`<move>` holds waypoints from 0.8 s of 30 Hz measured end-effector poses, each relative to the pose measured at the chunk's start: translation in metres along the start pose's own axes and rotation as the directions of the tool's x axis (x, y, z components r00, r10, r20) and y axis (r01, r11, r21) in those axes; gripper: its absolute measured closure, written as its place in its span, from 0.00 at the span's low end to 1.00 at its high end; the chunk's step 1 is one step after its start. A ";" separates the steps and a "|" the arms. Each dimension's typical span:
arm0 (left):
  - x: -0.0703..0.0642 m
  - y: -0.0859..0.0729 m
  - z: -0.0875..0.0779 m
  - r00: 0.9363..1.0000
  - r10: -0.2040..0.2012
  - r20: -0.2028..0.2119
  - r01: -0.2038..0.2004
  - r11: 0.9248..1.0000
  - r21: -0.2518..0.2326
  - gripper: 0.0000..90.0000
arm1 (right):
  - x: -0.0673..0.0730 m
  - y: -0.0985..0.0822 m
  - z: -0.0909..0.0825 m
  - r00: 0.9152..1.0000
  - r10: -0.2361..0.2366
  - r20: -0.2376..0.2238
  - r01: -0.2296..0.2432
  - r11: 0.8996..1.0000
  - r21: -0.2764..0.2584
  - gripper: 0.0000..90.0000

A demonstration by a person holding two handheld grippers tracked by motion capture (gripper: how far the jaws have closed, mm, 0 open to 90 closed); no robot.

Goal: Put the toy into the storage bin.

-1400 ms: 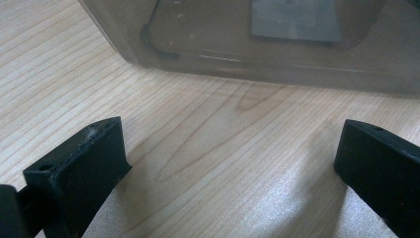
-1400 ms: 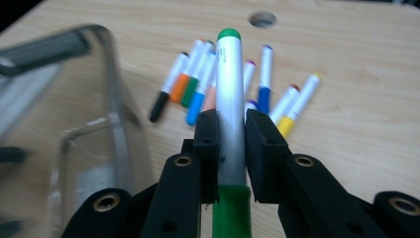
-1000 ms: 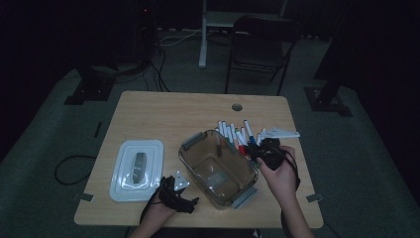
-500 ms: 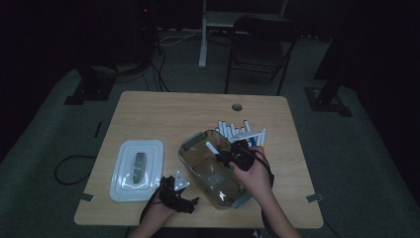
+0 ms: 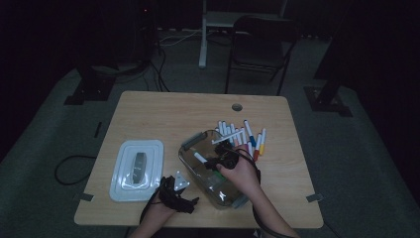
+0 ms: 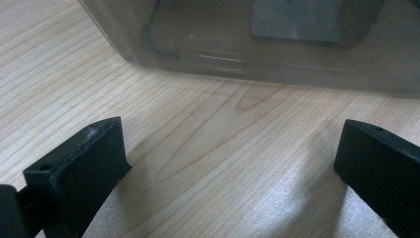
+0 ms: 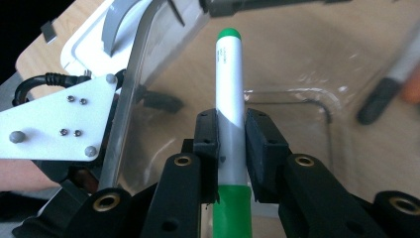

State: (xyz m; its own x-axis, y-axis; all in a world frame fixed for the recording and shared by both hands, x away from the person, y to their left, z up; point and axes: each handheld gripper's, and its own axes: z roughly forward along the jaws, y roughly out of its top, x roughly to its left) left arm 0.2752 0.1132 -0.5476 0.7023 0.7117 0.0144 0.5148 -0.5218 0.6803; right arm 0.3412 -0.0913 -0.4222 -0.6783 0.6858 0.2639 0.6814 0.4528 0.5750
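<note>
Fingers [image 6: 74, 163] of the left gripper [image 5: 179, 197] stand wide apart on the table [image 5: 163, 111] beside the clear box [image 5: 190, 144], as before. Right gripper [image 7: 231, 131] clamps a green marker [image 7: 229, 74], now carried from the marker pile [image 5: 245, 136] over the box, so the drop seems next.

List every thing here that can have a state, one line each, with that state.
Right gripper: shut on the green marker.
Green marker: clamped between the jaws, held over the open box.
Left gripper: open, nothing between the jaws, resting on the table.
Clear box: open, lid off.
Lid: lying flat on the table beside the box.
Other markers: lying loose on the table behind the box.
</note>
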 end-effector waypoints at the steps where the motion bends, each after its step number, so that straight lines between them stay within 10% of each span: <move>1: 0.000 0.000 0.000 1.000 0.000 0.000 0.000 1.000 0.000 0.00 | 0.000 0.002 0.005 1.000 0.005 -0.004 -0.004 1.000 0.015 0.85; 24: 0.000 0.000 0.000 1.000 -0.001 0.000 0.001 1.000 -0.002 0.00 | -0.002 0.019 0.058 0.999 0.037 -0.033 -0.029 0.972 0.232 0.85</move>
State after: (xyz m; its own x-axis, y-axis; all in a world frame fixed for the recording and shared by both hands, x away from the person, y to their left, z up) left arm 0.2752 0.1131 -0.5477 0.7017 0.7123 0.0141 0.5144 -0.5202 0.6817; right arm 0.3715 -0.0513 -0.4563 -0.6610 0.6831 0.3106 0.7459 0.5526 0.3719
